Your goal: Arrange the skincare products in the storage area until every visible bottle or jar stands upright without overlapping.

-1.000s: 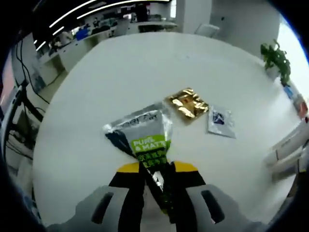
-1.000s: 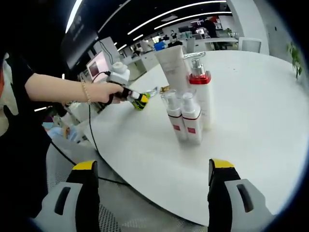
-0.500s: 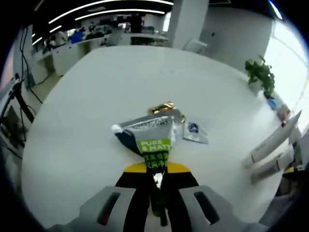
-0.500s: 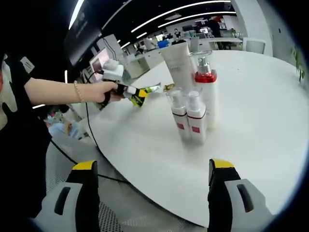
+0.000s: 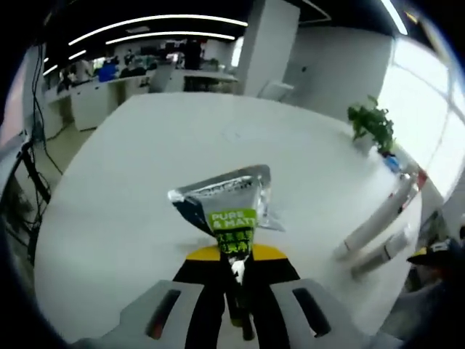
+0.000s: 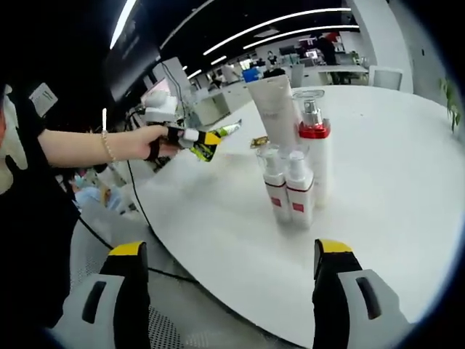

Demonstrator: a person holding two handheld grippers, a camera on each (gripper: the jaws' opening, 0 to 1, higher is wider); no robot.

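Observation:
My left gripper (image 5: 237, 270) is shut on the lower end of a silver and dark sachet (image 5: 224, 205) with a green "PURE & MATTE" label, held above the white table (image 5: 131, 182). In the right gripper view a hand holds that gripper (image 6: 195, 138) up in the air with the sachet (image 6: 227, 130) sticking out. An upright group stands on the table: a tall white tube (image 6: 275, 109), a pump bottle with a red collar (image 6: 315, 149) and two small red-labelled bottles (image 6: 276, 187) (image 6: 300, 195). My right gripper (image 6: 231, 287) is open and empty near the table's edge.
A gold sachet (image 6: 259, 142) lies on the table behind the bottles. The same bottles (image 5: 376, 222) show at the right of the left gripper view, with a potted plant (image 5: 369, 123) at the far edge. A person's arm (image 6: 80, 145) reaches in from the left. Office desks stand beyond.
The left gripper has risen off the table with the sachet and turned to the right; the gold and white sachets have dropped out of its view. The right gripper stays open and still.

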